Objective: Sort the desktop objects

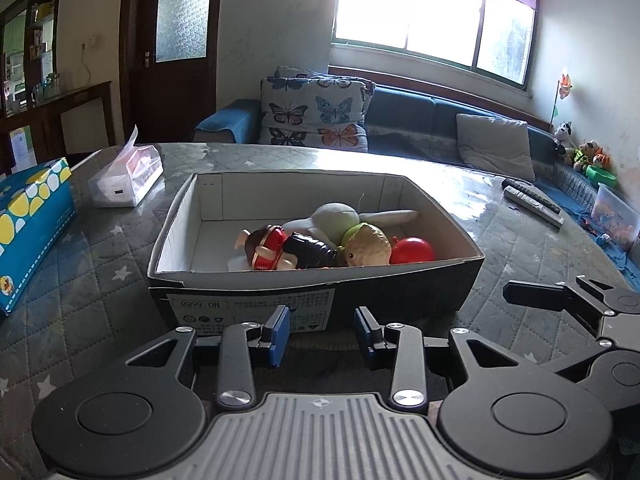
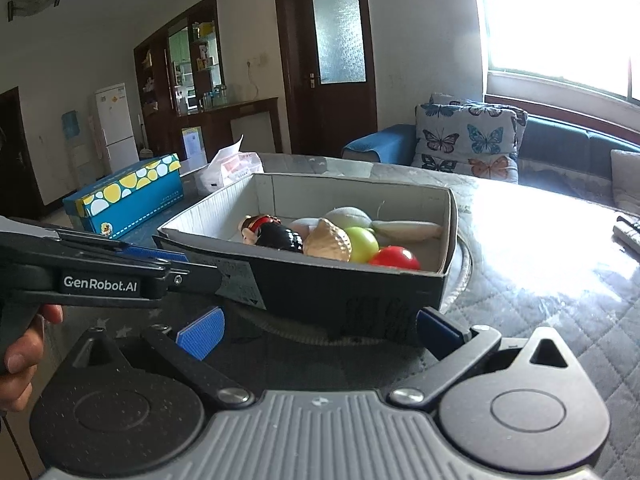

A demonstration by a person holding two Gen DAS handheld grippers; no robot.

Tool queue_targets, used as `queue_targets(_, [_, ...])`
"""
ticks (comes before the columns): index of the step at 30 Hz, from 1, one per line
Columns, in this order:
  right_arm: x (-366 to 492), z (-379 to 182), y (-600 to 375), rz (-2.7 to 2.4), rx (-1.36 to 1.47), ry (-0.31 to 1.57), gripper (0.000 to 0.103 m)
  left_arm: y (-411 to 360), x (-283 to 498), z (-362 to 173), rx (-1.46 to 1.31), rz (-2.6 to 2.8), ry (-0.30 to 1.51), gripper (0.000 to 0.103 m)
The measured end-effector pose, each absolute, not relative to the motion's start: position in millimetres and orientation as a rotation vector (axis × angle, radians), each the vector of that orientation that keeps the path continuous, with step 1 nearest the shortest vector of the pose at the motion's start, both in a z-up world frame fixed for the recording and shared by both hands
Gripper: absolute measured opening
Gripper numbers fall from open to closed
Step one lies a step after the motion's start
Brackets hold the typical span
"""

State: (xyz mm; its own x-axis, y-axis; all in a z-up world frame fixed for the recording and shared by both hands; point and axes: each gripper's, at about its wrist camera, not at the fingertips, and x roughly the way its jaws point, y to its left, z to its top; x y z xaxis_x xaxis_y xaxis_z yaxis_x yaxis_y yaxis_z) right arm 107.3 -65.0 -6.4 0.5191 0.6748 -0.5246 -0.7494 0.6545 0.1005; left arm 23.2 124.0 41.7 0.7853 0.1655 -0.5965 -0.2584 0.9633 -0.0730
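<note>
both hand-held grippers, left (image 1: pixel 322 334) and right (image 2: pixel 320 330), hang released before the box's (image 1: pixel 384 296) near wall.

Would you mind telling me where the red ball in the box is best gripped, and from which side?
Grip the red ball across its round middle, coming from above: it sits low in the box corner, with the wall and the yellowish toy crowding its sides.

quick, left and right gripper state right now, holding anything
left gripper: open, nothing between its pads, in front of the box.
right gripper: open wide, holding nothing.
</note>
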Motion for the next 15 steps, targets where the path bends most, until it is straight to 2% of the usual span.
queue_targets(15, [101.6, -13.3, -64.0, 0.867, -0.115, 0.595, 0.103, 120.0, 22.6, 38.5, -0.108, 0.257, 0.642, 0.039])
